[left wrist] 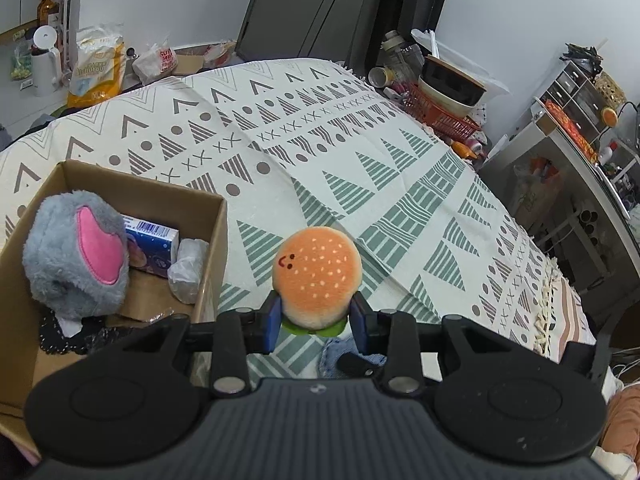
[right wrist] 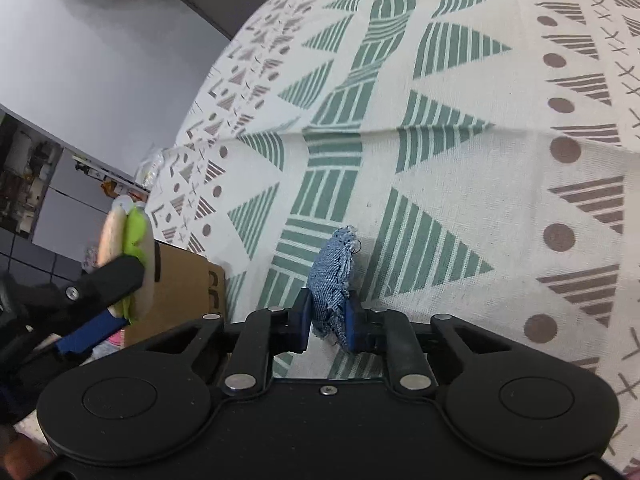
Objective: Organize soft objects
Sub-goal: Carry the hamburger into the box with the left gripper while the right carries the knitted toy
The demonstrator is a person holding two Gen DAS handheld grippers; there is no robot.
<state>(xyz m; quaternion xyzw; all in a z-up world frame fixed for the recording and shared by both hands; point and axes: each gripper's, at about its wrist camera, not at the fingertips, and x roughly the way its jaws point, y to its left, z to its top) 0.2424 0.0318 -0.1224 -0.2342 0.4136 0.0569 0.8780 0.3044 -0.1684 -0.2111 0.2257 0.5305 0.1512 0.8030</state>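
My left gripper (left wrist: 316, 326) is shut on a plush hamburger (left wrist: 318, 276), orange bun with a small face, held above the patterned cloth just right of the cardboard box (left wrist: 216, 248). The box holds a grey plush with a pink patch (left wrist: 76, 256), a blue carton (left wrist: 152, 246) and a wad of clear plastic (left wrist: 186, 270). My right gripper (right wrist: 326, 326) is shut on a frayed piece of blue denim (right wrist: 332, 276) over the cloth. In the right wrist view the plush hamburger (right wrist: 126, 248) and the left gripper's fingers (right wrist: 116, 276) show at the left, beside the cardboard box (right wrist: 188, 284).
A cream cloth with green and brown geometric shapes (left wrist: 360, 152) covers the surface. An orange basket with stacked bowls (left wrist: 448, 100) stands at its far right edge. Bags and a white kettle (left wrist: 44, 64) sit far left. A metal shelf unit (left wrist: 580, 128) is at the right.
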